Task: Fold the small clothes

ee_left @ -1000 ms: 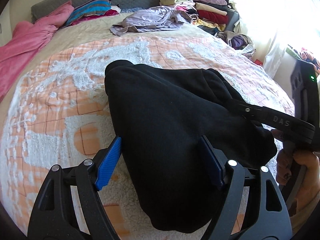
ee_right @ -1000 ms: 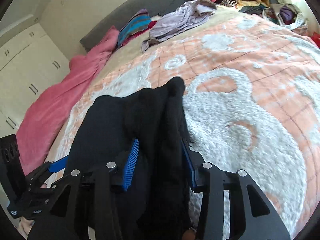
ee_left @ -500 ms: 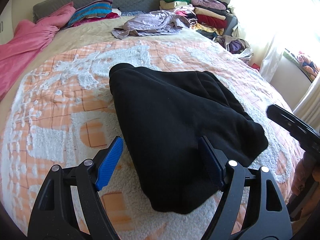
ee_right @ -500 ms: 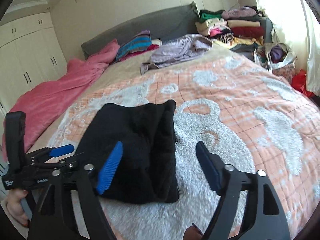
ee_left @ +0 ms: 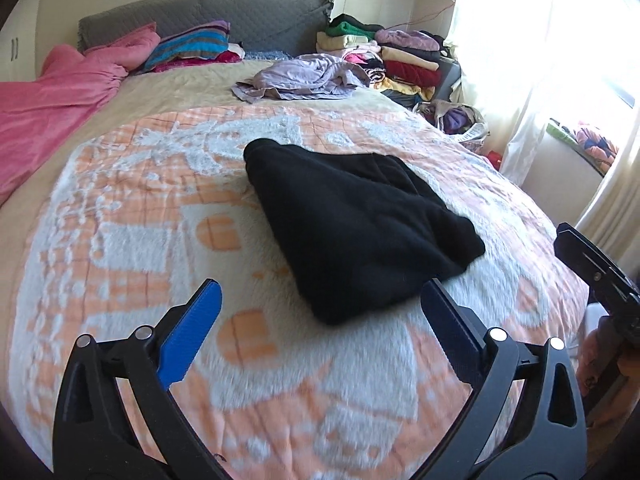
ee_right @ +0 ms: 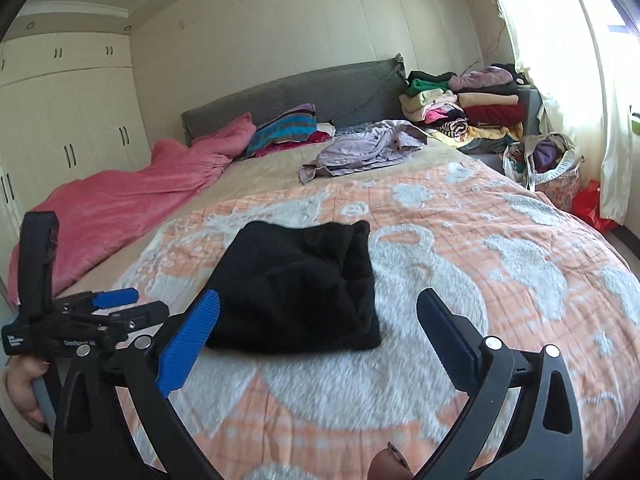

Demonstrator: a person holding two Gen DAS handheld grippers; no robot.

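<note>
Both grippers have let go of the black garment (ee_left: 356,232) and drawn back from it; a second ago each had cloth between its pads. The left gripper (ee_left: 320,320) and right gripper (ee_right: 318,332) have just been opening and now gape wide with nothing between the jaws. The garment lies folded on the orange-and-white blanket (ee_left: 120,240), a dark, thick wedge, its long axis running away toward the headboard (ee_left: 240,16).
</note>
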